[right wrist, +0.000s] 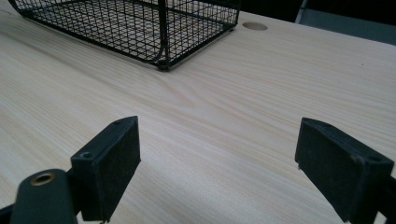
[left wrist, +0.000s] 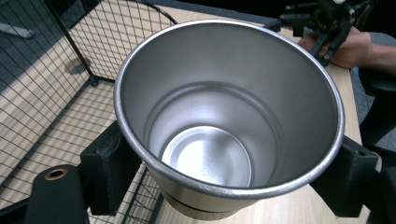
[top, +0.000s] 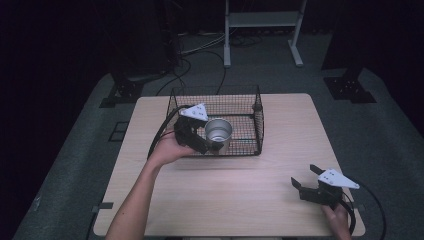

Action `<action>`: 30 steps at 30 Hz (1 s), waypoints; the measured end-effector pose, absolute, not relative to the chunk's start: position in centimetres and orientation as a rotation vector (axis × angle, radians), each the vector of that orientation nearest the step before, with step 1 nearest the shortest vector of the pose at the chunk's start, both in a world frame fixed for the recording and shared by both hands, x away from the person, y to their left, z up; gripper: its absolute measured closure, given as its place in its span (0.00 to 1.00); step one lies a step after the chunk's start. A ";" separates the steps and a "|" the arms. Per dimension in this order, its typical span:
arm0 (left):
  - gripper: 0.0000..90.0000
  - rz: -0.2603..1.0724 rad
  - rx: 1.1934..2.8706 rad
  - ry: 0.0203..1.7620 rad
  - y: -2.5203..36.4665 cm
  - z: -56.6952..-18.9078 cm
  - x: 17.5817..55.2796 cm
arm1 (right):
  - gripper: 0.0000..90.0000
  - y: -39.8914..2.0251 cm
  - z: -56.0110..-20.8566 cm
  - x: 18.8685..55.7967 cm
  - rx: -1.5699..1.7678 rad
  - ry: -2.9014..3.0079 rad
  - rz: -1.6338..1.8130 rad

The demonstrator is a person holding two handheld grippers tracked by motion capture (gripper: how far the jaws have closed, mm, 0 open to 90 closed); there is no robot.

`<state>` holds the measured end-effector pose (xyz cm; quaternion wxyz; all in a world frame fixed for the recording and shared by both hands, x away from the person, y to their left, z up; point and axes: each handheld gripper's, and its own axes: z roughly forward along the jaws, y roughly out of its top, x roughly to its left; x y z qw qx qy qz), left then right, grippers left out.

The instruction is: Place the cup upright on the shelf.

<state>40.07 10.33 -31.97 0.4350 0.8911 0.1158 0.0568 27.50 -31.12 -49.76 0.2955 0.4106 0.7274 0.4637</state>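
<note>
A shiny steel cup (top: 219, 133) is held upright over the front edge of a black wire basket (top: 248, 108). My left gripper (top: 207, 141) is shut on the cup, its jaws pressing both sides just under the rim. In the left gripper view the cup (left wrist: 224, 116) is empty and its mouth faces the camera, with the basket (left wrist: 56, 70) to its left. My right gripper (top: 306, 176) rests open near the table's front right corner, held in a hand. In the right gripper view its pads (right wrist: 109, 163) stand wide apart over bare wood, nothing between them, with the basket (right wrist: 140, 23) beyond.
The light wooden table (top: 220, 195) stands on grey carpet. Cables and a white stand's legs (top: 262, 35) lie on the floor behind it. A round hole (right wrist: 255, 26) is set in the tabletop past the basket corner.
</note>
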 end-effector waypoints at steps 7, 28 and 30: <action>0.20 0.164 2.226 0.286 10.0 -30.6 41.4 | 0.15 -31.1 -49.8 27.5 1.082 1.938 1.232; 0.20 0.192 2.254 0.345 8.6 -29.1 45.7 | 0.15 -31.2 -49.8 27.5 1.091 1.937 1.244; 0.20 0.200 2.259 0.344 8.4 -28.9 46.1 | 0.15 -31.2 -49.8 27.5 1.090 1.937 1.245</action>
